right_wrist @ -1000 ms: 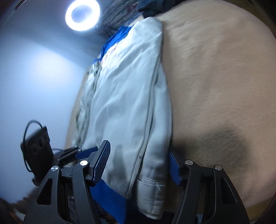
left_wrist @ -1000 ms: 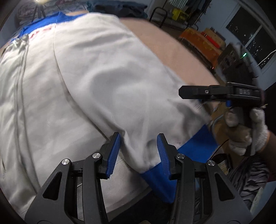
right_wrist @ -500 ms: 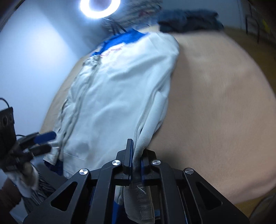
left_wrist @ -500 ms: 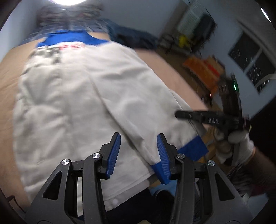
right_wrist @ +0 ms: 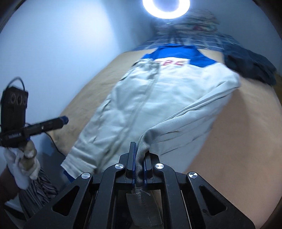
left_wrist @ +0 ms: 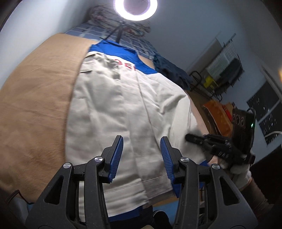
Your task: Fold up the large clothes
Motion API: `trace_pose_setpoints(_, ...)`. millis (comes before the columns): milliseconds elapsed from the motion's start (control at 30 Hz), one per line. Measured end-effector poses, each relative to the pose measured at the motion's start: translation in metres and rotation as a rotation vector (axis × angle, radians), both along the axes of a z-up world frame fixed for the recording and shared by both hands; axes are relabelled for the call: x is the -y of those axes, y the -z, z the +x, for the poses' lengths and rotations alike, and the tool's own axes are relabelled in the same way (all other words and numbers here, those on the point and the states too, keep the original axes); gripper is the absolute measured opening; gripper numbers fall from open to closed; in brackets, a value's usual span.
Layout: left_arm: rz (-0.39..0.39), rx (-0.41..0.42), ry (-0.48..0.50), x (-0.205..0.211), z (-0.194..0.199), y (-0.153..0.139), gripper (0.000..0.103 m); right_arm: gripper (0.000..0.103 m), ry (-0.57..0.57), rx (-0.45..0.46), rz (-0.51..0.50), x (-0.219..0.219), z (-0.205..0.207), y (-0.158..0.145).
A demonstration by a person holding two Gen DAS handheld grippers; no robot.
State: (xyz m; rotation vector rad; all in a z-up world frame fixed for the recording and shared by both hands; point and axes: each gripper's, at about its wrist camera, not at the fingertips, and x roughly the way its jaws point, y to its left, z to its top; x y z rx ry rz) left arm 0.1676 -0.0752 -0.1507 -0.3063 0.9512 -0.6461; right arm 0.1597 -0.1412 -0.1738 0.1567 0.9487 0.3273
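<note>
R gripper (right_wrist: 139, 169) clamped onto jacket (left_wrist: 123, 105) sleeve (right_wrist: 185, 119) & lifted since earlier; L gripper (left_wrist: 141, 158) spread, empty.

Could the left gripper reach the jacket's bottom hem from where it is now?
Probably yes: the left gripper is open above the jacket, and nothing lies between it and the hem.

Jacket (left_wrist: 123, 109) lies on bed (left_wrist: 35, 105), ring light (left_wrist: 135, 8) behind.

Bedroom: bed (left_wrist: 35, 109) w/ ring light (left_wrist: 135, 8)
</note>
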Motion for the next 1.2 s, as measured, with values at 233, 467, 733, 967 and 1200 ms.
trace_pose_setpoints(233,-0.034,-0.03,-0.099,-0.035,0.008,0.001,0.044,0.005,-0.204,-0.083,-0.094,-0.075,0.023,0.041)
trace_pose_setpoints(467,-0.002,-0.066,-0.112,-0.036,0.01,0.017,0.044,0.009,-0.26,-0.168,-0.085,-0.088,0.032,0.077)
trace_pose_setpoints(733,0.007,-0.118,0.003,-0.007,0.005,0.032,0.044,0.039,-0.224,-0.108,0.17,-0.037,0.009,0.029)
trace_pose_setpoints(967,0.066,-0.175,0.094,0.036,0.002,0.052,0.046,0.046,-0.006,-0.054,0.171,0.024,0.025,0.019)
trace_pose_setpoints(1200,0.147,-0.194,0.148,0.059,-0.004,0.07,0.046,0.058,0.15,-0.031,0.241,0.071,0.069,0.024)
